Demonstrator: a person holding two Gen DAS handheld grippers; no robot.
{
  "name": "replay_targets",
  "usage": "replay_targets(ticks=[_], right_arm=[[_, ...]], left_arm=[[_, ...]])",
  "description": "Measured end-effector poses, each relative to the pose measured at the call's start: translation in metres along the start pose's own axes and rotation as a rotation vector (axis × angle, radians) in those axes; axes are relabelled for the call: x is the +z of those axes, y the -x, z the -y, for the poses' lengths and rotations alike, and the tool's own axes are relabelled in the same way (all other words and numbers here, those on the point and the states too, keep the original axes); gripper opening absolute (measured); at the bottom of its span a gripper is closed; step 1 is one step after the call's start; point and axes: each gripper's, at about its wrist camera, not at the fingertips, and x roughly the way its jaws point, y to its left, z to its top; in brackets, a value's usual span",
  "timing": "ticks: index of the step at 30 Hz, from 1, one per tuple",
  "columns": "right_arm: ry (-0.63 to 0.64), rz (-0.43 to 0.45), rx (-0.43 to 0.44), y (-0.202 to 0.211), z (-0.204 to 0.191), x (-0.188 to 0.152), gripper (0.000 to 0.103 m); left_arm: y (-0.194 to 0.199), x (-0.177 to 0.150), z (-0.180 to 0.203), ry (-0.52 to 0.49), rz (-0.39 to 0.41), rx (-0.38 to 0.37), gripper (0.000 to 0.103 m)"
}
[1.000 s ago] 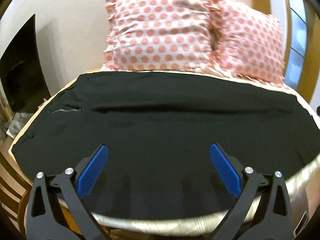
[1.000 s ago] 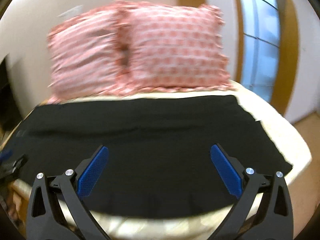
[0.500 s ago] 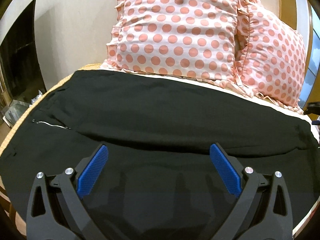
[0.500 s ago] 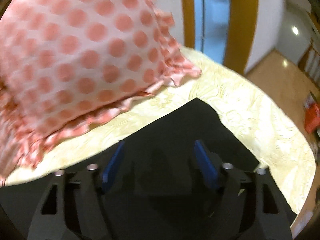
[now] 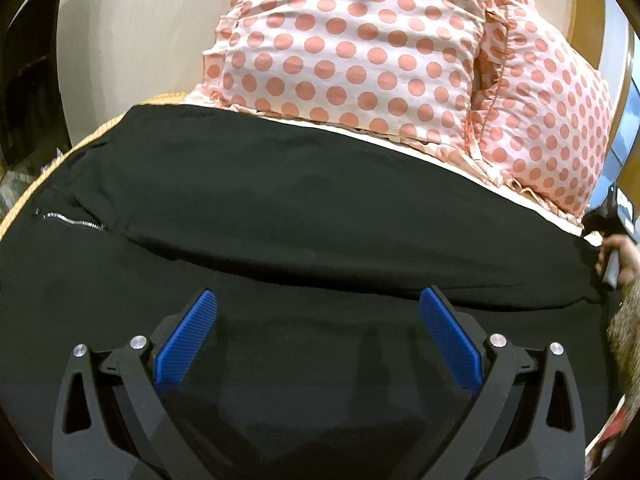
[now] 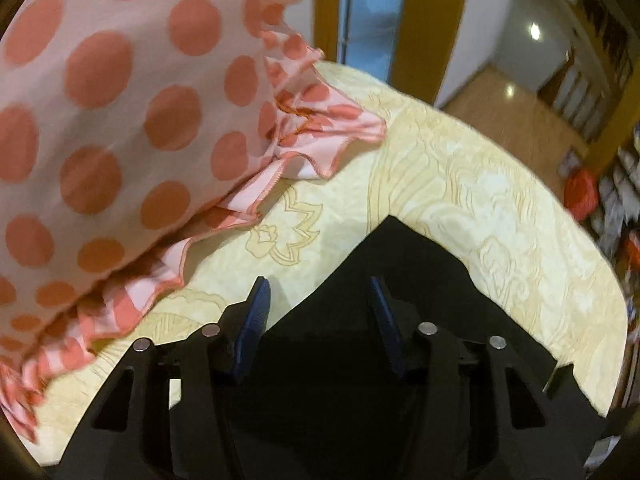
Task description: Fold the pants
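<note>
While the black fabric pants (image 5: 304, 208) lie spread flat across the cream patterned bed cover (image 6: 472, 200), their length going from left to right, both grippers are low over the cloth and hold nothing. The left gripper (image 5: 318, 332) has its blue ribbed pads wide apart above the near leg, close to the dark crease where one leg lies over the other; the silver zipper (image 5: 72, 222) shows at the far left. The right gripper (image 6: 320, 308) is partly closed but empty, and it stands over the far right corner of the pants, at the leg hem, with one finger above the bed cover and the other above the cloth. The pink pillows with coral dots (image 5: 360, 52) stand just beyond. For a good fold, I think the right gripper should go lower and take both layers at this corner, and the left should pinch the same edge nearer the waist, so the cloth is lifted evenly without wrinkles.
</note>
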Motion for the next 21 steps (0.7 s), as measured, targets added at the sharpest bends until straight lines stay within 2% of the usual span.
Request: replay_targets(ticks=[1,2,3,4,5,6,8,11,14,16,21], right_arm=[[-0.01,0.012,0.009,0.002,0.006,-0.002,0.027],[-0.016,0.018,0.019,0.003,0.013,-0.003,0.019],[-0.051,0.017,0.078,0.005,0.027,-0.005,0.01],[-0.076,0.015,0.12,0.007,0.035,-0.006,0.006],[-0.125,0.003,0.201,0.01,0.05,-0.01,0.005],[-0.142,0.002,0.235,0.014,0.057,-0.012,0.004],[-0.161,0.054,0.332,0.034,0.077,-0.02,0.004],[-0.147,0.149,0.429,0.071,0.096,-0.032,0.003],[-0.147,0.218,0.542,0.115,0.126,-0.063,0.003],[-0.147,0.242,0.589,0.137,0.144,-0.087,0.003],[-0.169,0.251,0.651,0.142,0.185,-0.141,0.003]], left_arm=[[-0.001,0.0,-0.001,0.009,-0.004,-0.002,0.101],[-0.002,0.0,-0.002,0.016,-0.008,-0.004,0.101],[-0.002,0.001,-0.004,0.025,-0.013,-0.007,0.101],[-0.003,0.001,-0.004,0.03,-0.015,-0.008,0.101],[-0.003,0.001,-0.005,0.036,-0.017,-0.01,0.101],[-0.004,0.001,-0.006,0.039,-0.018,-0.011,0.101],[-0.004,0.001,-0.006,0.043,-0.021,-0.008,0.101],[-0.003,0.001,-0.007,0.048,-0.015,0.001,0.101],[-0.002,0.0,-0.008,0.05,-0.007,0.01,0.101],[-0.001,0.0,-0.007,0.05,-0.003,0.017,0.101],[0.001,0.0,-0.006,0.04,0.008,0.032,0.101]])
